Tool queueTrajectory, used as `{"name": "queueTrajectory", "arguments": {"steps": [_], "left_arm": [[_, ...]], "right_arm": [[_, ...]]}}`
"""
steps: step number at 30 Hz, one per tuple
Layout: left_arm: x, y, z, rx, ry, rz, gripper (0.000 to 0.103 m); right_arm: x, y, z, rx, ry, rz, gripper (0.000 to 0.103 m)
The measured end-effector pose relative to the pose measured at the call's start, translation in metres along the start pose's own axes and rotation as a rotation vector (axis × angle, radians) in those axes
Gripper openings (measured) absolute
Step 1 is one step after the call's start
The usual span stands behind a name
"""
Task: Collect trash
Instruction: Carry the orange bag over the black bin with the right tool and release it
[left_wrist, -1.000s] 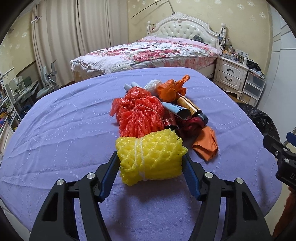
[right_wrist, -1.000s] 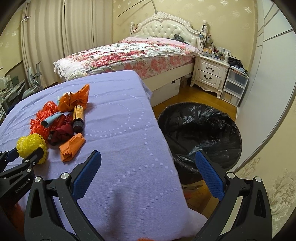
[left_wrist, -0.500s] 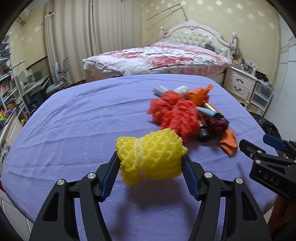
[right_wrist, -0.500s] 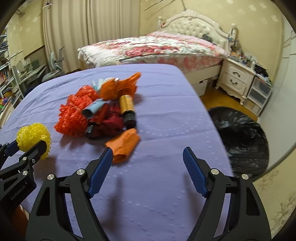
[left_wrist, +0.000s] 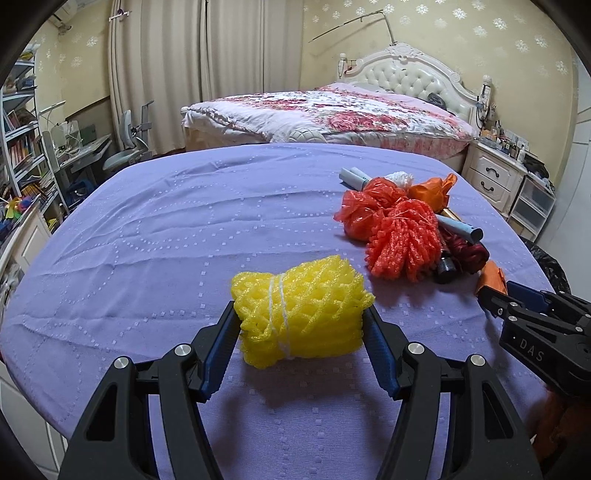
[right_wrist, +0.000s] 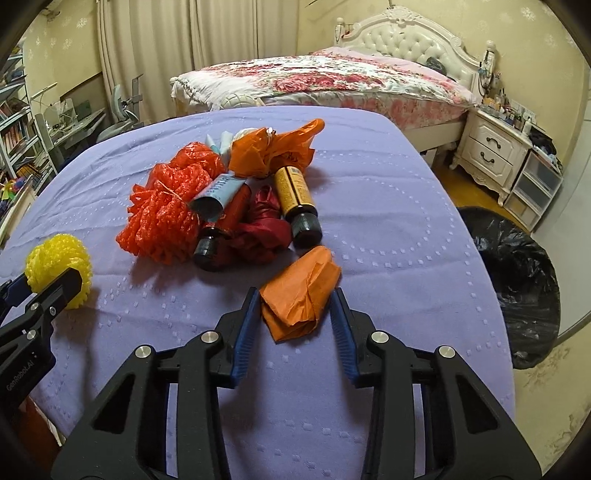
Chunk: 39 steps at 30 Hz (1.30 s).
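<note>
My left gripper (left_wrist: 300, 320) is shut on a yellow foam net roll (left_wrist: 299, 306), held just above the purple tablecloth (left_wrist: 166, 236). The same roll (right_wrist: 55, 258) shows at the left edge of the right wrist view. My right gripper (right_wrist: 294, 301) straddles a crumpled orange paper wad (right_wrist: 301, 291) lying on the cloth. Its jaws are closing, with the pads at the wad's sides and no squeeze visible. Beyond the wad lies a trash pile: a red foam net (right_wrist: 162, 221), an amber bottle (right_wrist: 295, 195), an orange plastic bag (right_wrist: 273, 147) and a dark red wad (right_wrist: 262, 229).
A bin lined with a black bag (right_wrist: 517, 277) stands on the floor off the table's right edge. Behind the table are a bed (left_wrist: 332, 110), a white nightstand (right_wrist: 495, 155) and, to the left, shelves and a desk chair (left_wrist: 125, 147).
My right gripper swung left from the black bin to the trash pile, and its jaws narrowed around the orange paper wad. The left gripper carried the yellow net leftward, away from the pile.
</note>
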<state>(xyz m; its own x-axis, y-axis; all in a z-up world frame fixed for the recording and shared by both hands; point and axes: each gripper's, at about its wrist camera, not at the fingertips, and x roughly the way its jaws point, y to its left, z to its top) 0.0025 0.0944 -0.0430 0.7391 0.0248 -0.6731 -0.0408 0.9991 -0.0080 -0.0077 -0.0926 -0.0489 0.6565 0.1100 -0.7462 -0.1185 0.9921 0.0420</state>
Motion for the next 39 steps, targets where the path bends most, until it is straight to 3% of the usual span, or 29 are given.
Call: {"name": "queueTrajectory", "arguments": {"steps": [10,16,30,39], "left_arm": [[-0.009,-0.016,0.002,0.024,-0.023,-0.043,0.063],[-0.016,-0.040,0.012,0.051,-0.051,-0.089,0.063],[-0.008,-0.154,0.044,0.200,-0.092,-0.270,0.063],[0.020,-0.217,0.055,0.276,-0.077,-0.327,0.063]], "right_arm": [[-0.021,-0.018,-0.003,0.012,-0.039,-0.020,0.037],[-0.040,-0.049,0.003,0.052,-0.089,-0.056,0.037],[-0.052,-0.157,0.006,0.165,-0.120,-0.221,0.037],[-0.034,-0.209,0.001,0.252,-0.090,-0.262,0.037]]}}
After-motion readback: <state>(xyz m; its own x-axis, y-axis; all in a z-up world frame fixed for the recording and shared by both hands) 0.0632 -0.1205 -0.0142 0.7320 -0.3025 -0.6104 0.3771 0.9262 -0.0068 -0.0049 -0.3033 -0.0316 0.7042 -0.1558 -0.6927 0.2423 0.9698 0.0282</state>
